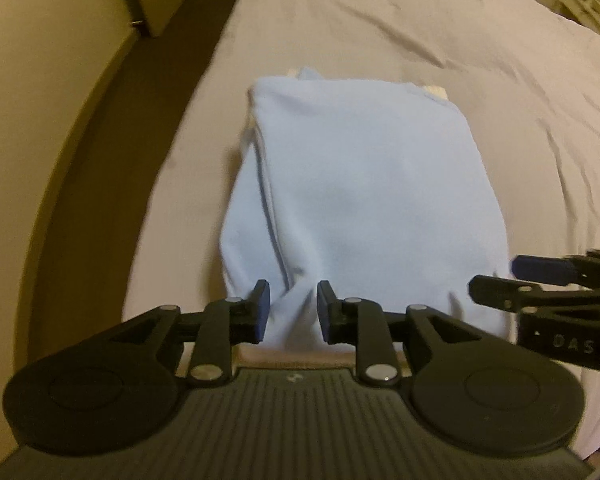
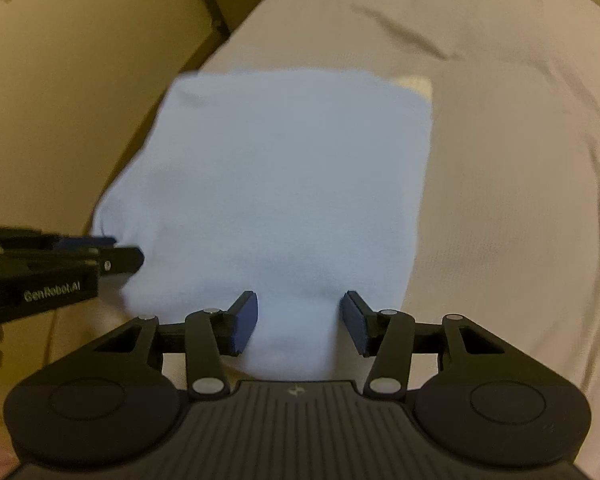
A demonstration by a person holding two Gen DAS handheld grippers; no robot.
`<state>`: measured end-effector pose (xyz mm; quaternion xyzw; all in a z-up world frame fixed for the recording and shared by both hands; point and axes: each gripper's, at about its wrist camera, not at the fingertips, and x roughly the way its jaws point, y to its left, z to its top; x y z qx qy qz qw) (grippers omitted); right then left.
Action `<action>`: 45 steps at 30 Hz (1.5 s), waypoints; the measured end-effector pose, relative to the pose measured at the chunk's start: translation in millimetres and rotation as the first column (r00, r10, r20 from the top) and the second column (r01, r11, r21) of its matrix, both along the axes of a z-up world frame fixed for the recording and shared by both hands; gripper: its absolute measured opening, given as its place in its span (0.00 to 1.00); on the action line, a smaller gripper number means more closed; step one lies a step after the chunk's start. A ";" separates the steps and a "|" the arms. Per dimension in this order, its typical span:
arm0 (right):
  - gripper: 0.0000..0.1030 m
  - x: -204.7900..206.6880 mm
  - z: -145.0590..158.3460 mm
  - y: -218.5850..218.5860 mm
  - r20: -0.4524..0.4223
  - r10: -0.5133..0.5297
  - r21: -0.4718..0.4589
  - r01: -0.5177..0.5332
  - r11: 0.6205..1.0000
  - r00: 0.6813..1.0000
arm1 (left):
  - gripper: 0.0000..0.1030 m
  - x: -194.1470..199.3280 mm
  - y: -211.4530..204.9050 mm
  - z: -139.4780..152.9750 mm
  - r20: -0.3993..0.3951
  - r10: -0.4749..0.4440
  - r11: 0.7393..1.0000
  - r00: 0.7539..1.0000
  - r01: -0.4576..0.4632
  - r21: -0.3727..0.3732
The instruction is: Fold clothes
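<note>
Left to right: floor (image 1: 112, 128) along the left, then the bed (image 1: 500, 80) with its pale sheet. A light blue folded garment (image 1: 360, 184) lies on the bed, long axis running away from me, near edge right at both my grippers. My left gripper (image 1: 292, 308) points down at the near left corner; its jaws stand a little apart, and a ridge of blue cloth sits between them. I can't tell if the pads press it. My right gripper (image 2: 298, 320) is at the near right part of that edge, jaws clearly apart, cloth between them but not clamped. Both are about equally near. A cream layer (image 2: 416, 84) peeks out at the far right corner. Readable writing: "GenRobot.AI" on the left gripper's side, "DAS" on the right one's.
</note>
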<state>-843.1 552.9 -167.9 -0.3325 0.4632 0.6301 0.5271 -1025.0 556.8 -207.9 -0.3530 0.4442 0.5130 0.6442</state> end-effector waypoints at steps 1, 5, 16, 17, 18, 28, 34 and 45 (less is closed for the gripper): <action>0.52 3.9 7.4 -2.8 -0.010 -0.008 0.008 0.008 1.000 1.000 | 0.23 0.9 -3.7 7.5 -0.011 0.018 1.000 1.000 -0.018 0.001; 0.66 18.7 27.4 -16.0 -0.026 0.005 0.017 -0.005 1.000 1.000 | 0.31 5.7 -24.6 39.9 -0.019 0.082 0.996 0.996 -0.082 0.025; 0.84 54.8 74.8 -69.8 -0.030 0.041 0.052 -0.039 0.998 0.999 | 0.48 29.0 -112.9 105.7 -0.026 0.187 0.979 0.982 -0.184 0.093; 0.86 58.2 79.1 -75.3 -0.022 0.051 0.056 -0.050 0.997 0.998 | 0.49 34.4 -119.1 109.5 -0.032 0.196 0.976 0.980 -0.192 0.098; 0.86 61.6 83.0 -80.9 -0.017 0.062 0.060 -0.061 0.996 0.998 | 0.49 39.5 -127.1 114.2 -0.038 0.207 0.973 0.978 -0.202 0.108; 0.87 105.2 113.3 -121.2 -0.012 0.165 0.110 -0.163 0.981 0.986 | 0.70 94.9 -185.4 146.0 -0.025 0.304 0.936 0.952 -0.294 0.192; 0.87 133.5 119.2 -140.0 -0.006 0.193 0.123 -0.191 0.974 0.981 | 0.82 119.1 -218.2 158.5 -0.007 0.368 0.908 0.930 -0.358 0.220; 0.87 159.6 141.0 -170.4 -0.011 0.299 0.163 -0.293 0.942 0.954 | 0.99 156.0 -277.8 179.4 -0.012 0.495 0.839 0.869 -0.475 0.266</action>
